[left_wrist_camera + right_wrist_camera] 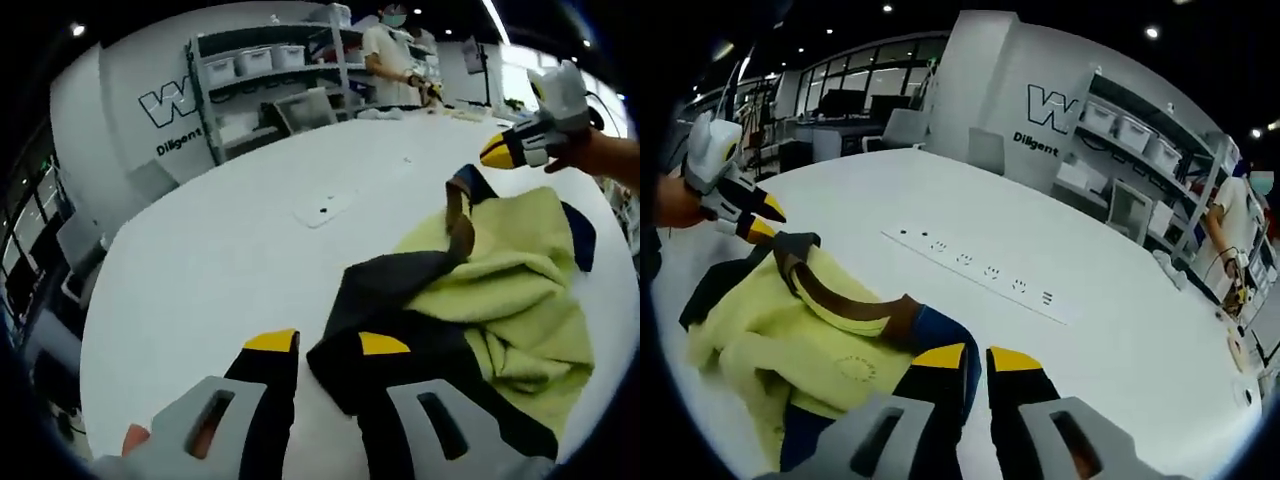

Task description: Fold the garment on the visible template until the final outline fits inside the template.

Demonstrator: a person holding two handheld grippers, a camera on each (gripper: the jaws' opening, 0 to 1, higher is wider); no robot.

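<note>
The left gripper view shows a person in a pale top (390, 55) standing by grey storage shelves with white bins (265, 75); the right gripper view instead takes in a long white strip of sockets set into the tabletop (980, 272) and a row of dark windows (855, 80). A crumpled pale-yellow fleece garment with dark navy panels and a brown collar band (500, 280) lies bunched on the smooth white table (220, 260). The left gripper (328, 345), grey with black yellow-tipped jaws, has them parted a little, the navy edge lying by the right jaw; whether it grips cloth I cannot tell. The right gripper (977, 358) is clenched on the garment's navy and brown edge.
</note>
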